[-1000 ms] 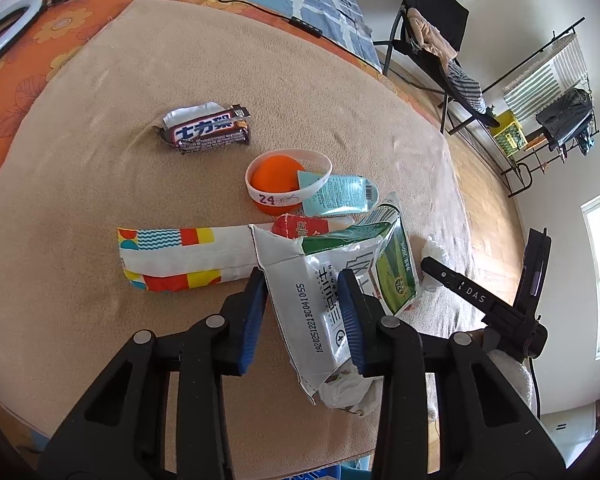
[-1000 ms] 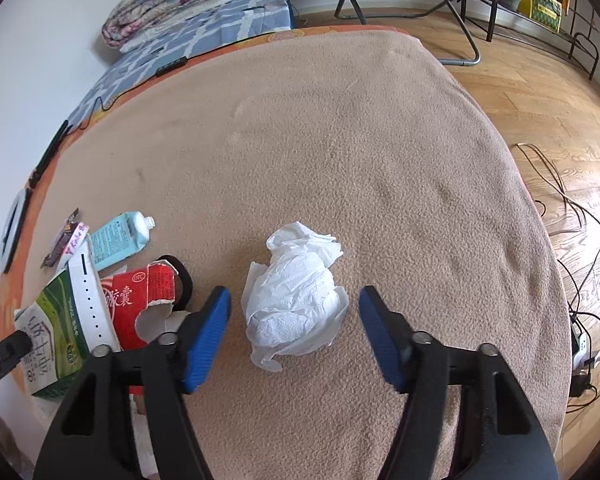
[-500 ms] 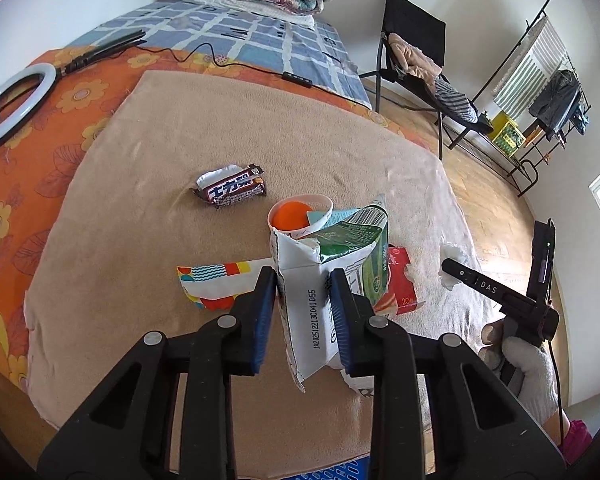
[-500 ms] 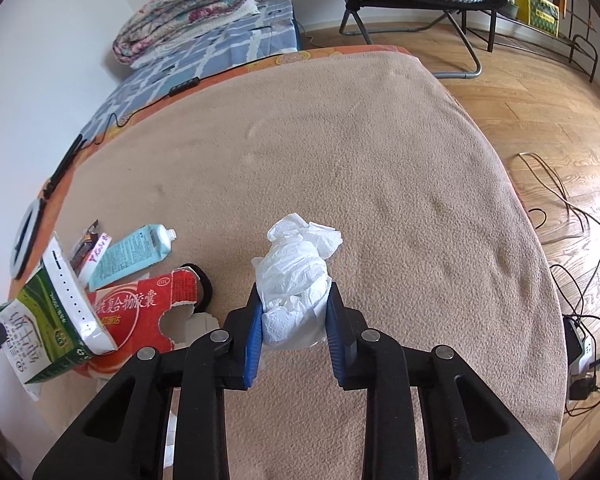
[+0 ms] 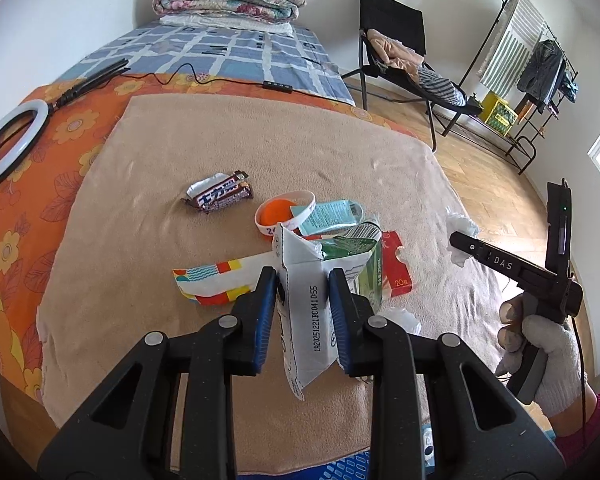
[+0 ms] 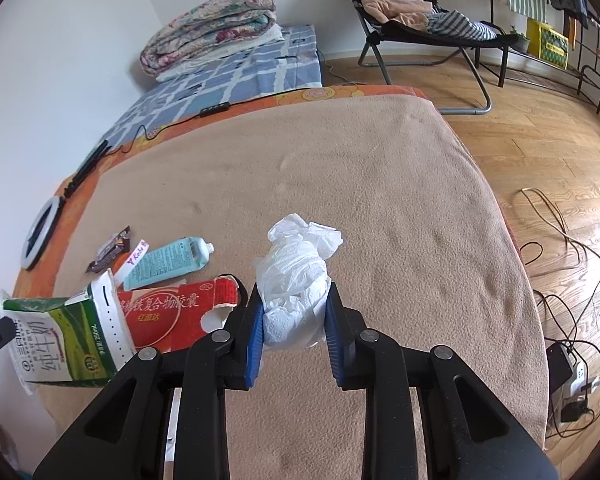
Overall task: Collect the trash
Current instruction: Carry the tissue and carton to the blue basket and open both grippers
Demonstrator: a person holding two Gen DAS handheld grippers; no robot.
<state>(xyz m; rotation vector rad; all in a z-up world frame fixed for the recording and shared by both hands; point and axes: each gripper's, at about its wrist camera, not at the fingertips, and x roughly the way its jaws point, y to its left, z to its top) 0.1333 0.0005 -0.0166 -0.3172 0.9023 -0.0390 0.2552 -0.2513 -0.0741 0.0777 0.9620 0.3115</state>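
The left gripper (image 5: 303, 280) is clamped on a flattened milk carton (image 5: 314, 304), its blue pads pressing both sides of the white panel at the centre of the left view; the carton looks raised off the tan blanket (image 5: 148, 240), though the fisheye makes that hard to confirm. Just behind the carton lie a red box (image 5: 396, 268), a teal tube (image 5: 332, 216) and a white wristband (image 5: 286, 218) ringing an orange disc. To the left of the carton lies a colourful wrapper (image 5: 212, 284), and farther up-left a chocolate bar (image 5: 220, 196).

The right gripper (image 6: 294, 312) is squeezed shut on a crumpled tissue (image 6: 296, 276) at the centre of the right view, the wad bulging above the pads. At lower left of that view, the carton, red box and tube sit close together. A ring light (image 5: 8, 144) lies at the left edge of the left view.
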